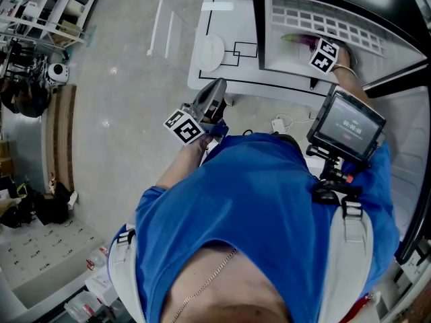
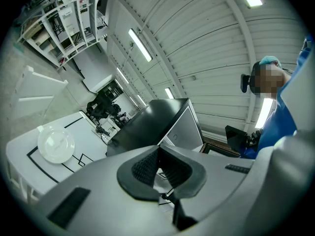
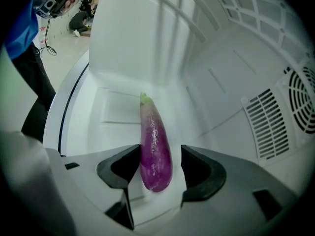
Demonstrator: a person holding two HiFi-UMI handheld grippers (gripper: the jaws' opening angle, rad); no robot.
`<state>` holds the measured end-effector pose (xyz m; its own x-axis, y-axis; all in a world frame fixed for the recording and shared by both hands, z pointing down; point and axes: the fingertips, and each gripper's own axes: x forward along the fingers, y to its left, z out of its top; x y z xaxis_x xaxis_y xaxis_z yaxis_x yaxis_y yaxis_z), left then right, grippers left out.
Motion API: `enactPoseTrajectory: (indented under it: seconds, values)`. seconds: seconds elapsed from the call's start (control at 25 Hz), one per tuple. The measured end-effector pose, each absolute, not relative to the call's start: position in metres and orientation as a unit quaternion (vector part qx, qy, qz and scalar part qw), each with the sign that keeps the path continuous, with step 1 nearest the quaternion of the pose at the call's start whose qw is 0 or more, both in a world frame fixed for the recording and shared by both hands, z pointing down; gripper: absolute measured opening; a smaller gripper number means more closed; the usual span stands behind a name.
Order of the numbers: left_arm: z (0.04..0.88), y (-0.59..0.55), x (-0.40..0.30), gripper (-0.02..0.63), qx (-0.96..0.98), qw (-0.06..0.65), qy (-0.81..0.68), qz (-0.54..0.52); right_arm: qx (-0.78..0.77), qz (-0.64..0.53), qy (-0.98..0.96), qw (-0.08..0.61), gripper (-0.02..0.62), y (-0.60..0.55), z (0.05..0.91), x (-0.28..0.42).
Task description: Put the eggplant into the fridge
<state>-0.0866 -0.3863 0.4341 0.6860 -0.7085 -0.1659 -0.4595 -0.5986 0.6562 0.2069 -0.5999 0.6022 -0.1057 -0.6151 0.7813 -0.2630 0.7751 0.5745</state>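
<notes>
Fridge [image 1: 283,59] open. Right tool [image 3: 158,162] is inside it, jaws apart around the eggplant [image 3: 155,151], which lies on the fridge floor with one jaw touching. Advice: withdraw straight back, no sideways drag, or it may roll. Left tool [image 2: 160,168] closed, empty

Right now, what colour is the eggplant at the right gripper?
The eggplant is purple, pale green at its stem; best in the right gripper view.

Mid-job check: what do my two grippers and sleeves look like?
Both are grey, the left gripper and right gripper, with black pads; each carries a cube of black-and-white square markers. The sleeves are short and blue.
</notes>
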Motion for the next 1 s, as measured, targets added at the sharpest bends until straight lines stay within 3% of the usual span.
enactPoseTrajectory:
  seconds: [1.0]
  values:
    - [0.438, -0.378, -0.088, 0.008, 0.87, 0.305, -0.323, -0.212, 0.306, -0.16, -0.727, 0.593, 0.239, -0.574, 0.593, 0.2]
